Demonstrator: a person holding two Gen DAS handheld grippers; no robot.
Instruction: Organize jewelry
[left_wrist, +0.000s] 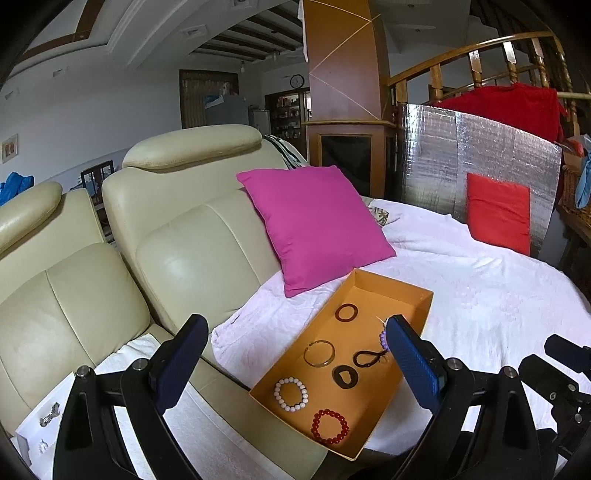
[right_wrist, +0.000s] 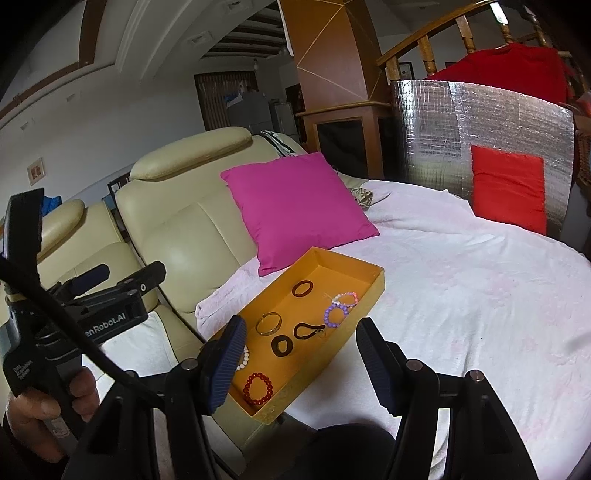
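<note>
Far left of the shallow orange cardboard box: cream leather sofa, serving only as a backstop for the box's near-left corner.

Next, left gripper, held in a hand: blue ribbed pads spread wide, nothing between them, pointed down over the box's left half. Probably kept apart to be ready for whichever piece needs shifting.

Inside the box, laid flat and spaced out, likely so as not to tangle:
- white round-bead bracelet near the left wall
- thin gold metal bangle just beyond it
- red round-bead bracelet at the near end
- dark brown ring bangle toward the far end
- dark flat disc with an irregular hole mid-box
- black looped cord just right of the disc
- purple bead bracelet and pink-and-white bead bracelet against the right wall, touching or overlapping, so perhaps the pair left to separate

Behind the box: square magenta cushion, leaning on the sofa back, near the far rim.

Under and right of the box: white textured blanket, a soft, pale bed that shows small pieces clearly.

Far right of the box: small red cushion.

Lastly, right gripper: jaws parted, empty, framing the box's near-right corner, well placed to reach the beads at the right wall.
</note>
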